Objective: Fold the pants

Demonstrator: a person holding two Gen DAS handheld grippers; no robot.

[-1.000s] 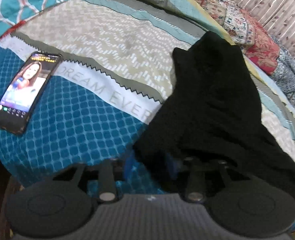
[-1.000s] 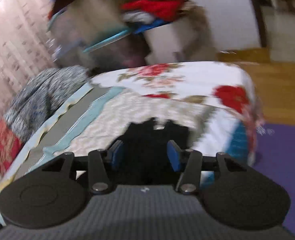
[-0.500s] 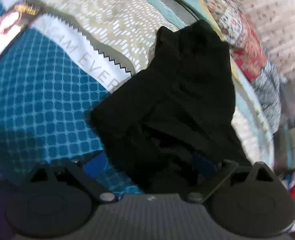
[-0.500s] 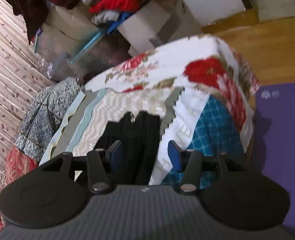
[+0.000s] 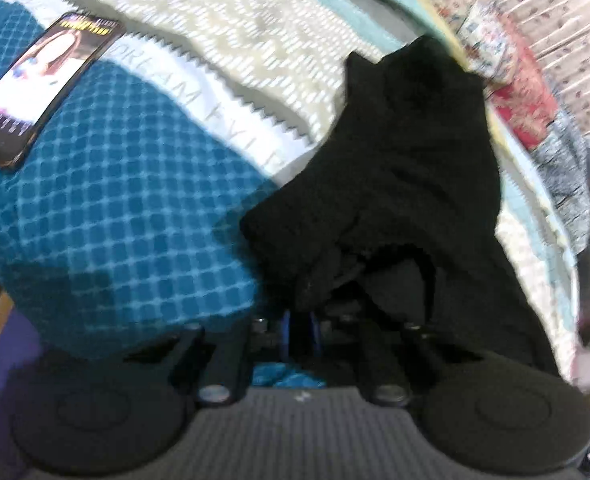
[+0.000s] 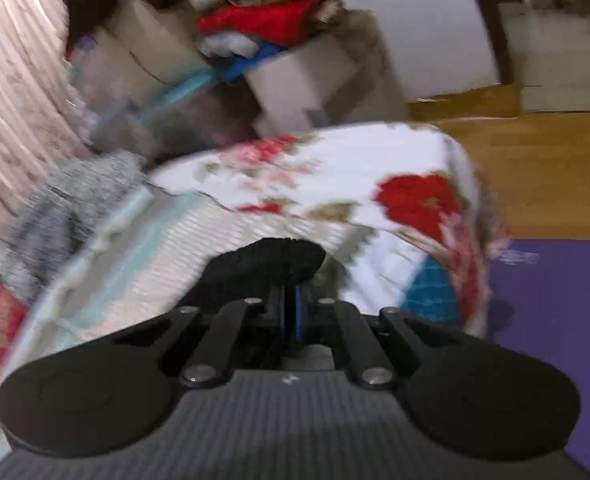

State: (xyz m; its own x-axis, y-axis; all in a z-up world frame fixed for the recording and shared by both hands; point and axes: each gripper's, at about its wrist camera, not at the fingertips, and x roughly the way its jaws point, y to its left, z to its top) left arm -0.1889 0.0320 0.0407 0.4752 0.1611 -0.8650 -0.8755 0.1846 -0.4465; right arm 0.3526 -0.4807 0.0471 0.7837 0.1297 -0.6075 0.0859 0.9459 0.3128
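The black pants point(image 5: 407, 184) lie crumpled on the bed's patterned cover, running from the near edge toward the far right. My left gripper point(image 5: 300, 330) is shut on the near edge of the pants, with black cloth bunched between its blue pads. In the right wrist view my right gripper point(image 6: 290, 312) is shut on another part of the black pants point(image 6: 267, 266), which bulge just ahead of the fingers.
A phone point(image 5: 43, 84) with its screen lit lies on the blue part of the cover at the left. Pillows and a curtain point(image 5: 535, 40) line the far side. Past the bed's floral end point(image 6: 335, 168) are boxes piled with clothes point(image 6: 263, 28), a wooden floor and a purple mat point(image 6: 555, 320).
Both grippers were open around the black cloth a second ago and have now closed on it. Both views are blurred with movement.
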